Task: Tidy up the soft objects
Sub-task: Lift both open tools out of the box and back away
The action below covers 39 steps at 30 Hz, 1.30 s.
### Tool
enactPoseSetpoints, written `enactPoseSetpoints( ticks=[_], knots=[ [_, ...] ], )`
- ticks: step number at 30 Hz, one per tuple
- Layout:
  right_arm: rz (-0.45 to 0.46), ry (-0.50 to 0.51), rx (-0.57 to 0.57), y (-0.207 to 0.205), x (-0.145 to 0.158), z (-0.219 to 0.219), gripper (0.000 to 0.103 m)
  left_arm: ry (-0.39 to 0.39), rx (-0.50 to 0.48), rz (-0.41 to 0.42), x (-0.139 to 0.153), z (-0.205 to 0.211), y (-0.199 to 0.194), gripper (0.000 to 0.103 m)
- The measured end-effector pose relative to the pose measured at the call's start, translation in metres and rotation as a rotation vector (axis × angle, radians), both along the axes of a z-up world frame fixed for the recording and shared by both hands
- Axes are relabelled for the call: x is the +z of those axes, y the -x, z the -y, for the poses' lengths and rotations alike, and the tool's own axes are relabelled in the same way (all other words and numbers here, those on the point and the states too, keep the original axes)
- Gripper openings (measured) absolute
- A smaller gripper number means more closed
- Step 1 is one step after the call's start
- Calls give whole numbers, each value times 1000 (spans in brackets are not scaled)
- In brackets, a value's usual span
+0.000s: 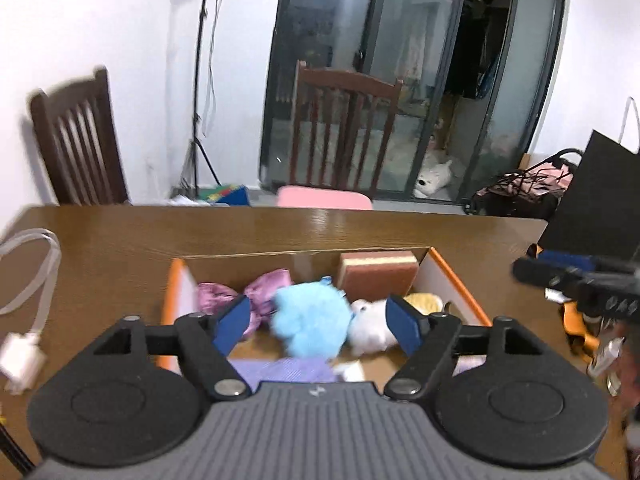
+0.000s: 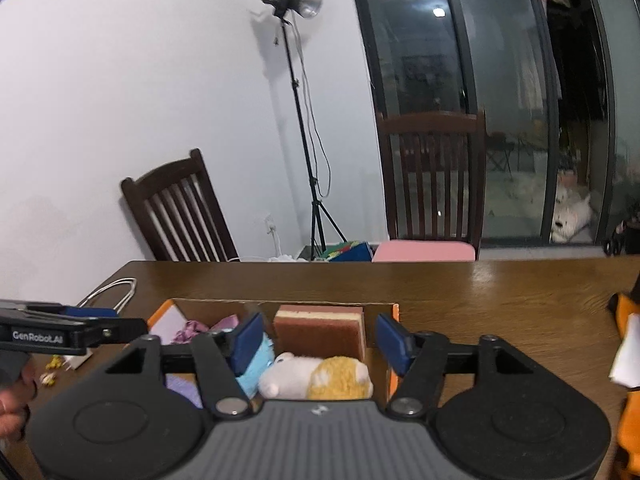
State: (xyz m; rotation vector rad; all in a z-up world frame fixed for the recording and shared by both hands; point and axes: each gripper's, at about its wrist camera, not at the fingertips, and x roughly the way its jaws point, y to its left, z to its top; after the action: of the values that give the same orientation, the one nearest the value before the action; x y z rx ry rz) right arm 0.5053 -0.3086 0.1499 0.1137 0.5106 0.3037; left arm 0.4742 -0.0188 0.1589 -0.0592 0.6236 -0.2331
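Both claws are hovering over the cardboard box (image 1: 452, 276) on the brown surface (image 1: 304, 228), and neither is gripping anything. The left claw (image 1: 320, 322) is spread wide above the blue fluffy toy (image 1: 310, 316); the right claw (image 2: 320, 344) is gaping too, above the white and yellow plush (image 2: 316, 376). Inside the box, a purple bow (image 1: 256, 292) is lying left of the blue toy, and a layered sponge (image 2: 320, 330) is standing against the far wall
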Motion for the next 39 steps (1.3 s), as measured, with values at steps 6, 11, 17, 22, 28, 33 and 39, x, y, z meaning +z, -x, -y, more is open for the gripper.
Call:
enactPoseSetpoints(
  ticks=[6,11,17,22,28,33,39],
  knots=[
    [55,60,63,82,19,4,79,-46,4,103,15,-17,97,90],
    [94,77,110,164,7,6,83,-46,22,172,-2,-31,182,100],
    [154,44,135,250,-24,8,87,-46,90,247,-42,-31,269,103],
    [130,19,130,297,-56,8,87,29,104,183,-68,-34,309,103],
    [82,-10,147,312,-74,4,87,-1,110,171,-78,-31,317,103],
    [67,-31,164,300,-77,-6,86,13,101,160,-88,-31,303,102],
    [3,-36,204,253,-93,-42,83,54,159,105,-105,-47,254,83]
  ],
)
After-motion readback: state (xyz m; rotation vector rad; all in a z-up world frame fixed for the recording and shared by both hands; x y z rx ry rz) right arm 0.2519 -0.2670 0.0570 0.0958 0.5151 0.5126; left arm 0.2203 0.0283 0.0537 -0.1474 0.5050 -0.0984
